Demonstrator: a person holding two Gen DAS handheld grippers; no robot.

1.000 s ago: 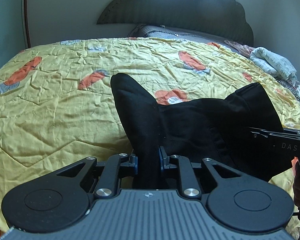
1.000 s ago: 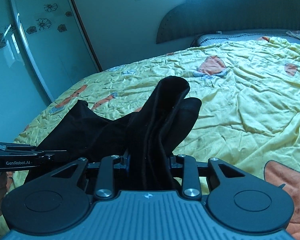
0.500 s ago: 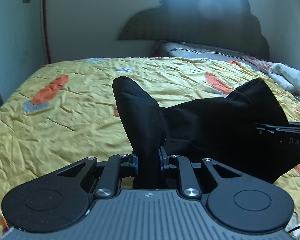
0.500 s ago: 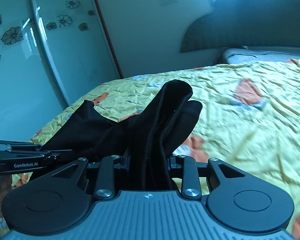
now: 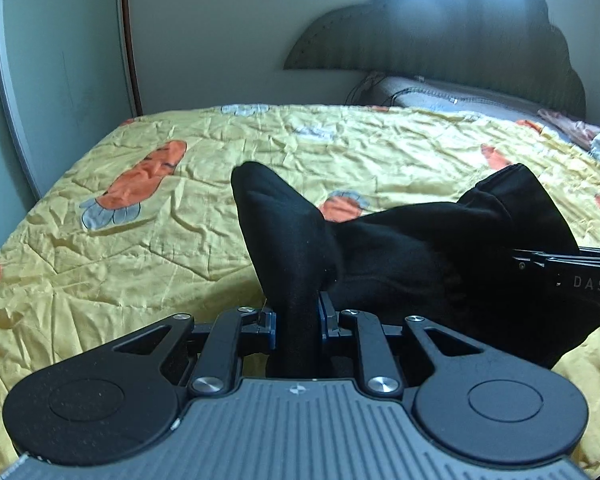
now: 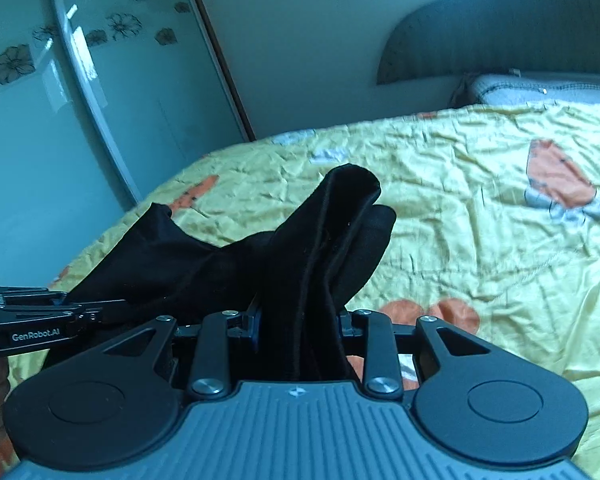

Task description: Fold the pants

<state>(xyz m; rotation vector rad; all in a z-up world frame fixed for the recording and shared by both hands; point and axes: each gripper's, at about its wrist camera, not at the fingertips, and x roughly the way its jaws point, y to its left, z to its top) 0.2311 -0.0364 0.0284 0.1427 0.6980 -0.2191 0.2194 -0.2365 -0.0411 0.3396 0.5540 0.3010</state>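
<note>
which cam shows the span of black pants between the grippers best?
Left wrist view: the black fabric pants stretch from the left gripper toward the right. Right wrist view shows mostly the bunch in the right gripper, with a shorter span.

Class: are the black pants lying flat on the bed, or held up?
Held up: the pants hang bunched between the left gripper and right gripper, both clamped on them.

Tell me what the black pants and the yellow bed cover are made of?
The black pants look like soft, matte knit cloth, maybe cotton jersey: they droop in thick rounded folds, without shine. The yellow bed cover looks like thin quilted fabric with a slight sheen, perhaps polyester or cotton: it shows stitched lines and many fine crinkles. I can't be sure of the fibres.
</note>
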